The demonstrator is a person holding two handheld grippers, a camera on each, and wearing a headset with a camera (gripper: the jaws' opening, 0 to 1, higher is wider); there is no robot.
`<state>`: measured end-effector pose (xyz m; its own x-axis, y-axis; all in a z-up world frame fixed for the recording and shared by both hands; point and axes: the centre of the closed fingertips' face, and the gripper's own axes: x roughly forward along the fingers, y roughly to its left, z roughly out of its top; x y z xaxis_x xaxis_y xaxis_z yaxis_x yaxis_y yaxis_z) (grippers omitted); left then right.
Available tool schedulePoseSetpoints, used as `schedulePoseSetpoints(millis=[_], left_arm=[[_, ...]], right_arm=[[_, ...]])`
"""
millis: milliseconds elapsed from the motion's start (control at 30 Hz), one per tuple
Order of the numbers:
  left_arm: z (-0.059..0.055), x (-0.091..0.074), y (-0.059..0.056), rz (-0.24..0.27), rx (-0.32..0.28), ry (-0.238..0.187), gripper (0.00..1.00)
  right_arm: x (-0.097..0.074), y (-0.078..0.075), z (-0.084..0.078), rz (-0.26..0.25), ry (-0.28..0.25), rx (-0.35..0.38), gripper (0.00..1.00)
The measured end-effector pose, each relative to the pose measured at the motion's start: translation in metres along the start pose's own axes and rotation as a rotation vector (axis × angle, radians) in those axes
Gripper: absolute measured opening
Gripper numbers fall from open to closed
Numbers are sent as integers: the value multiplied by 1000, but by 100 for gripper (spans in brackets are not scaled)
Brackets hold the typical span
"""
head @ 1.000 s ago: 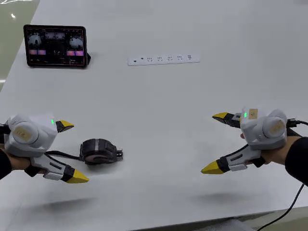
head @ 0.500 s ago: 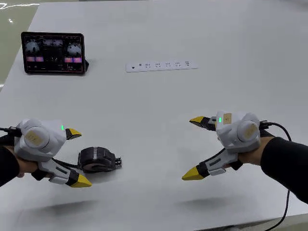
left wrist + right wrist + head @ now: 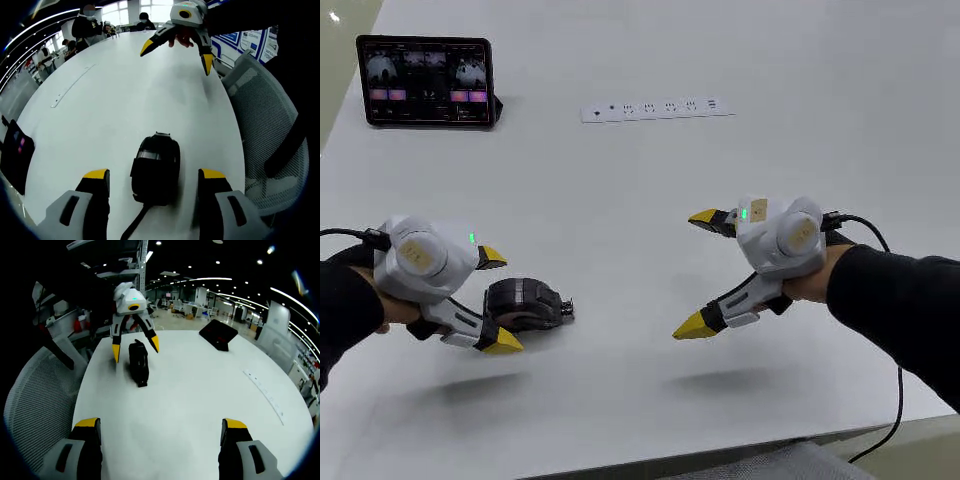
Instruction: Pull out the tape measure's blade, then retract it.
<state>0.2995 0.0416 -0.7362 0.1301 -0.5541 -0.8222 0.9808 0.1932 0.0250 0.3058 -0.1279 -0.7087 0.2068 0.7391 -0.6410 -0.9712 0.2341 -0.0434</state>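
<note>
Your left gripper point(image 3: 499, 300) is open, its jaws straddling the tape measure point(image 3: 527, 303) on the table point(image 3: 650, 190) without touching it. The case's long axis and blade end point right, toward your open right gripper point(image 3: 697, 271), well apart.

Location: open-plan office hall.
We note a long white table point(image 3: 800, 120), a mesh chair point(image 3: 35, 390), rows of ceiling lights point(image 3: 210, 278) and distant desks point(image 3: 192, 307).

Black tape measure point(image 3: 524, 303) flat on white table (blade retracted).
</note>
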Motion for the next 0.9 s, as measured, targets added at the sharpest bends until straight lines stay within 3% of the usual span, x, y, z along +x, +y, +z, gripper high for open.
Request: schedulePoseSetpoints(millis=[133, 500, 567, 600, 633, 900], left_arm=[[2, 5, -3, -16, 24, 16, 61], [0, 13, -1, 1, 47, 71, 46], [-4, 14, 0, 0, 71, 96, 38], [-4, 15, 5, 28, 113, 101, 34], [-4, 15, 1, 9, 84, 97, 34], [-5, 17, 3, 15, 74, 79, 34]], right_arm=[[11, 3, 3, 16, 3, -6, 99], [41, 13, 16, 57, 14, -37, 95], [46, 16, 17, 65, 19, -54, 93], [50, 18, 18, 71, 21, -55, 93], [52, 19, 18, 76, 24, -56, 93], [70, 21, 24, 82, 23, -51, 87]])
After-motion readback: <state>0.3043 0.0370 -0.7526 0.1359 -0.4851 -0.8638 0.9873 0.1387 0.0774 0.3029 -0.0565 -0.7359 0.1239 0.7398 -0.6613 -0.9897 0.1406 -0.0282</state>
